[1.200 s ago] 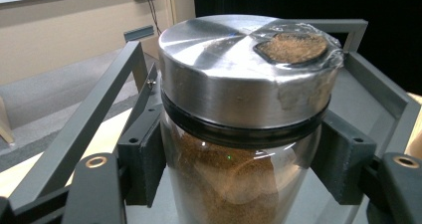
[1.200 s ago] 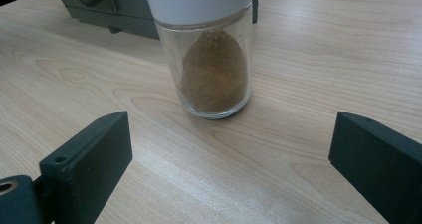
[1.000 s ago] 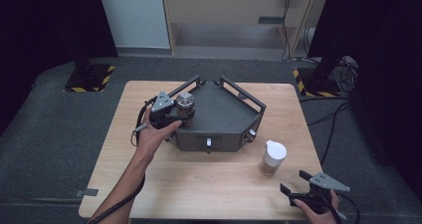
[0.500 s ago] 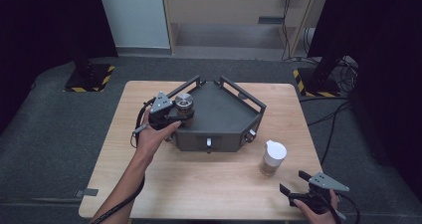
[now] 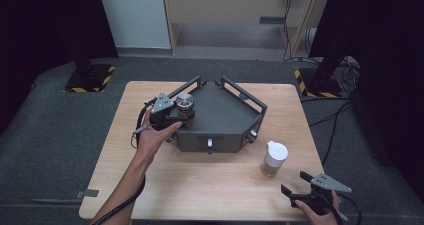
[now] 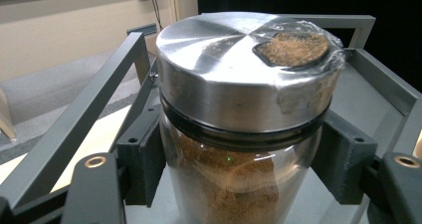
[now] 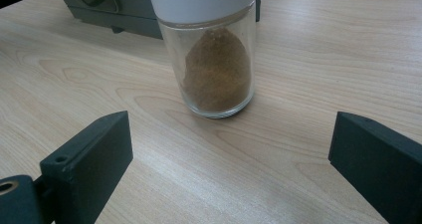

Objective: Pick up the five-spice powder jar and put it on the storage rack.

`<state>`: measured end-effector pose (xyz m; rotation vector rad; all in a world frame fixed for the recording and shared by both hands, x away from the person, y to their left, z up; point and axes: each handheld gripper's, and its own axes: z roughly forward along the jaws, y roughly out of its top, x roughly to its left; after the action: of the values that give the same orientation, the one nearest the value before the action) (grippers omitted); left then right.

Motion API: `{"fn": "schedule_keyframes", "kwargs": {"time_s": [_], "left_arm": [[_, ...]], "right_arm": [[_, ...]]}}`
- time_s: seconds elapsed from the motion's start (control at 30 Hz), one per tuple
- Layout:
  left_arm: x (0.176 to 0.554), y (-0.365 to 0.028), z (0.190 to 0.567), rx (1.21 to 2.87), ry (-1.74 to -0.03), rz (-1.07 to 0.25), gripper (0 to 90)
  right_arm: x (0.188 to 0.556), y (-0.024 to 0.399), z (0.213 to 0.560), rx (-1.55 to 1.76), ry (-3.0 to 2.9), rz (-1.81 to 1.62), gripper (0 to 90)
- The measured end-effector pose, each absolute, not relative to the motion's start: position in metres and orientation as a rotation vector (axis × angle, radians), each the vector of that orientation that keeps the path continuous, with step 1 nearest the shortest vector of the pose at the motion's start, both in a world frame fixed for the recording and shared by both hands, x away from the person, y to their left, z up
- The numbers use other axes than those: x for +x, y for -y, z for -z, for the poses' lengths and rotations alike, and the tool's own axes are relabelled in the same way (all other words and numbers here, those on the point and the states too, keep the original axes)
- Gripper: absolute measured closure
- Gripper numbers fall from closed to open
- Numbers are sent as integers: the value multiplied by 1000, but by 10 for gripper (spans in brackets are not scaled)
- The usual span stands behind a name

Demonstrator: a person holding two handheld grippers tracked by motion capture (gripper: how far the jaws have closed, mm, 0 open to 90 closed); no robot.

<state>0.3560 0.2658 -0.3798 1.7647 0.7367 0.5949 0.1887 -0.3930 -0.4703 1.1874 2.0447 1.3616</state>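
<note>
Your forearms are bare, no sleeves. Each hand carries a black tool: left tool (image 5: 176,114), right tool (image 5: 295,199), each topped by a grey three-cornered plate, trailing a black cable, with brass-ringed screw holes.

Steel-lidded jar's (image 6: 234,129) base cut off below

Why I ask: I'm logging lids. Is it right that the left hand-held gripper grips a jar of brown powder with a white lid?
Not quite: the left hand-held gripper grips a jar of brown powder, but its lid is silver metal, as the left gripper view shows.
</note>
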Motion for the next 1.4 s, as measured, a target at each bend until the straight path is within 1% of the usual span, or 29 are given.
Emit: {"fn": "schedule_keyframes", "kwargs": {"time_s": [0.03, 0.13, 0.3, 0.53, 1.0, 1.23, 1.4], "left_arm": [[356, -265, 379, 1774, -734, -594, 271], [354, -265, 375, 1780, -738, -596, 150], [348, -266, 369, 1808, -751, -614, 69], [331, -275, 365, 1794, -774, -646, 36], [286, -292, 361, 1763, -763, -703, 34], [263, -298, 364, 1750, -757, -682, 35], [248, -298, 371, 1764, -751, -691, 35]], "right_arm": [[189, 393, 470, 1188, -2044, -1362, 40], [188, 393, 470, 1187, -2043, -1362, 40], [187, 393, 469, 1183, -2041, -1366, 40], [186, 394, 467, 1181, -2032, -1371, 39], [185, 393, 465, 1169, -2030, -1368, 39], [184, 392, 464, 1166, -2030, -1368, 39], [184, 393, 465, 1171, -2030, -1366, 39]]}}
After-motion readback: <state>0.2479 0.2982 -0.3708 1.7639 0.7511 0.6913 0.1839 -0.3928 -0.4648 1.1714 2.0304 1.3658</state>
